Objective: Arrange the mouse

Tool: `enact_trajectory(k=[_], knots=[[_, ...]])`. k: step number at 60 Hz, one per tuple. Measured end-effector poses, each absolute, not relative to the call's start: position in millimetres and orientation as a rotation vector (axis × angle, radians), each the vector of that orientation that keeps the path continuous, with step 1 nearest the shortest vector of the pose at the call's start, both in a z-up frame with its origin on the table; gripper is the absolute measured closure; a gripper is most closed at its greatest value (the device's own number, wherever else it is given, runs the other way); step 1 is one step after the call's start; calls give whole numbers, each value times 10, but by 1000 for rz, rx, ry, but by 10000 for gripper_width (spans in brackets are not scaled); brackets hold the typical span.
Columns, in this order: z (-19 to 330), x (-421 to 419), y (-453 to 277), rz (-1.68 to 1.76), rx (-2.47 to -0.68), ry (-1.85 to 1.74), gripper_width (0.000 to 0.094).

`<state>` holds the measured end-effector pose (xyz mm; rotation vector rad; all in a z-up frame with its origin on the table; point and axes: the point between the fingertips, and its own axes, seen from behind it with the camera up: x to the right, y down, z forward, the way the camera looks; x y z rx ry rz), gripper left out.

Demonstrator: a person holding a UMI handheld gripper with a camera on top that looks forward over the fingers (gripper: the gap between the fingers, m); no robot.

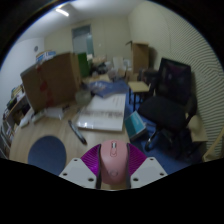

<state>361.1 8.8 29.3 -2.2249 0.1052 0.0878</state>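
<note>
Pink, the mouse (pixel 116 161) sat pinched between the gripper's (pixel 114 176) two fingers, held above a wooden table (pixel 60 132). Farther off lay white boards (pixel 103 110); a black chair (pixel 168 95) stood right.

cluttered office: desk (pixel 100 112), black swivel chair (pixel 168 92), cardboard boxes (pixel 52 80)

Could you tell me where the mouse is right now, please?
In the gripper view, the mouse sits between the gripper fingers against their pads, held above the floor, with the black office chair beyond it.
</note>
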Motion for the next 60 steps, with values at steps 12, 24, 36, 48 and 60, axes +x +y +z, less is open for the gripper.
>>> enact_trajectory(k=[12,24,36,48,60], knots=[[1937,2707,384,149,-1904,111,608],[1457,1159,432,202,-1924,-53,607],[144,839,141,113,-2146,-165,602],[-139,899,163,86,-2179,-110,478],[7,905,-75,131,-2285,-36,77]])
